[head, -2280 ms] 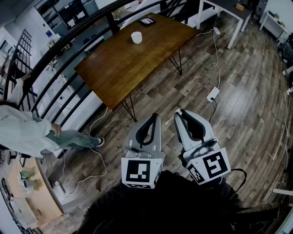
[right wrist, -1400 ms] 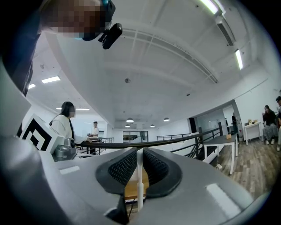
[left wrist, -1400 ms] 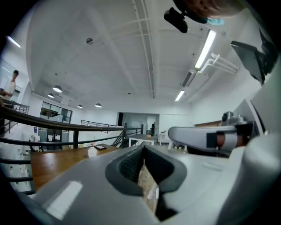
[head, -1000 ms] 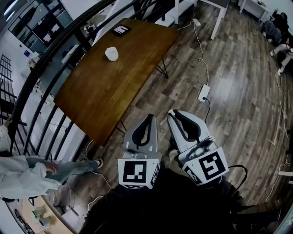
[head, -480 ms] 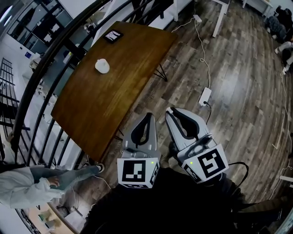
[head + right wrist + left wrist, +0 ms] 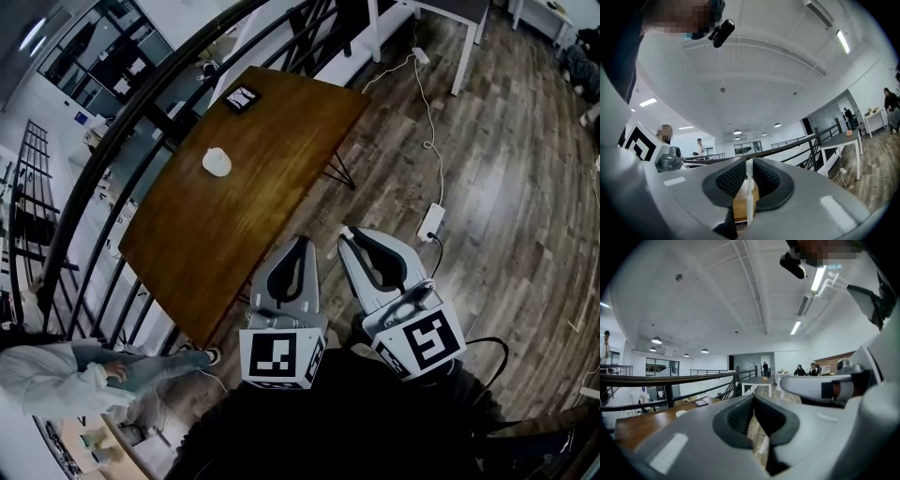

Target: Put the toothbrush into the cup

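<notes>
A small white cup (image 6: 217,162) stands on the brown wooden table (image 6: 281,141), toward its far left side. Both grippers are held side by side off the table's near corner, over the floor. My right gripper (image 6: 352,234) is shut on a thin white toothbrush (image 6: 749,192), which stands upright between the ribbed pads (image 6: 733,180). My left gripper (image 6: 302,241) has its jaws together with nothing in them. In the left gripper view the cup (image 6: 680,413) shows small on the table (image 6: 637,425), left of the left gripper (image 6: 753,397).
A dark phone (image 6: 242,97) lies at the table's far end. A black railing (image 6: 112,150) runs along the table's left side. On the floor to the right lie a white power strip (image 6: 431,222) and cable. A person (image 6: 56,380) is below, beyond the railing.
Both grippers have been carried toward the table, whose near corner now lies closer to them. The toothbrush stays in the right gripper and the left stays shut.
</notes>
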Demonstrator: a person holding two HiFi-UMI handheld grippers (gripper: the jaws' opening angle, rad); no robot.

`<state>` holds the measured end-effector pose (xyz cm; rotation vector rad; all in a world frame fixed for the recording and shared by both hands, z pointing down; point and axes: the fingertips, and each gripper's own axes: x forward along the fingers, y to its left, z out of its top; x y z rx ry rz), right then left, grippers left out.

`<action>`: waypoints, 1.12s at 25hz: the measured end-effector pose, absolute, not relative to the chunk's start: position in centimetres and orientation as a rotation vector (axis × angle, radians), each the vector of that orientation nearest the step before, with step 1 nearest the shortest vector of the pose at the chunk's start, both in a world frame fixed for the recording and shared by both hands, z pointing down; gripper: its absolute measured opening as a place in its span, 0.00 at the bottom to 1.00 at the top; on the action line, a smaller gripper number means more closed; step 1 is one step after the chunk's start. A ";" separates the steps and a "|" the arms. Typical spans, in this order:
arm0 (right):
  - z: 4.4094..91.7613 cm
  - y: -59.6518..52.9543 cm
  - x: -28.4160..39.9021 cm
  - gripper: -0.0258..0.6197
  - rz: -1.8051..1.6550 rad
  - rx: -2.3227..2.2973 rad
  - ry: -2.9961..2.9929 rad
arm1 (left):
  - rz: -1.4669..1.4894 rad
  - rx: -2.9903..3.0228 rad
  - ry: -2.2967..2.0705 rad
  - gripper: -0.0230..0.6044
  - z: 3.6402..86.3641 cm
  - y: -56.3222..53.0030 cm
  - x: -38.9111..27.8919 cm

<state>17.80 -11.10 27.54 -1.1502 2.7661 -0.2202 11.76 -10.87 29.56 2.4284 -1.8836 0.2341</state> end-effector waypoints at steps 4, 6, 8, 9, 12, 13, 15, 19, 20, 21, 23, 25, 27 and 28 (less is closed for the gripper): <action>28.2 -12.5 18.2 0.11 -0.235 -1.146 2.759 | 0.264 2.423 -1.873 0.05 30.5 -11.8 12.2; 28.5 -13.2 18.0 0.11 -0.239 -1.140 2.759 | 0.264 2.417 -1.876 0.05 30.9 -12.5 12.1; 28.7 -14.0 17.8 0.11 -0.236 -1.132 2.766 | 0.259 2.412 -1.878 0.05 31.2 -13.4 11.9; 28.8 -14.5 17.5 0.11 -0.233 -1.129 2.771 | 0.255 2.409 -1.878 0.05 31.3 -13.8 11.8; 29.4 -15.8 16.9 0.11 -0.235 -1.128 2.801 | 0.235 2.397 -1.882 0.05 31.7 -15.4 11.1; 29.5 -16.4 16.7 0.11 -0.235 -1.129 2.805 | 0.230 2.393 -1.882 0.05 31.8 -15.9 10.9; 29.5 -17.8 16.1 0.11 -0.236 -1.127 2.804 | 0.226 2.380 -1.879 0.05 32.2 -17.2 10.3; 30.3 -20.7 13.7 0.11 -0.263 -1.102 2.853 | 0.215 2.327 -1.894 0.05 32.9 -19.8 8.0; 30.6 -21.4 12.9 0.11 -0.269 -1.090 2.869 | 0.210 2.314 -1.903 0.05 33.0 -20.6 7.1; 30.8 -22.2 11.9 0.11 -0.274 -1.075 2.885 | 0.205 2.299 -1.913 0.05 33.2 -21.4 6.2; 31.5 -23.8 9.9 0.11 -0.280 -1.033 2.920 | 0.188 2.265 -1.942 0.05 33.7 -23.1 4.3; 32.0 -25.4 7.7 0.11 -0.278 -0.990 2.952 | 0.164 2.230 -1.968 0.05 34.0 -24.9 2.2; 31.8 -27.1 4.8 0.11 -0.271 -0.952 2.979 | 0.134 2.209 -1.995 0.05 33.6 -26.7 -0.5; 31.6 -27.9 3.1 0.11 -0.266 -0.926 2.998 | 0.115 2.191 -2.015 0.05 33.3 -27.6 -2.2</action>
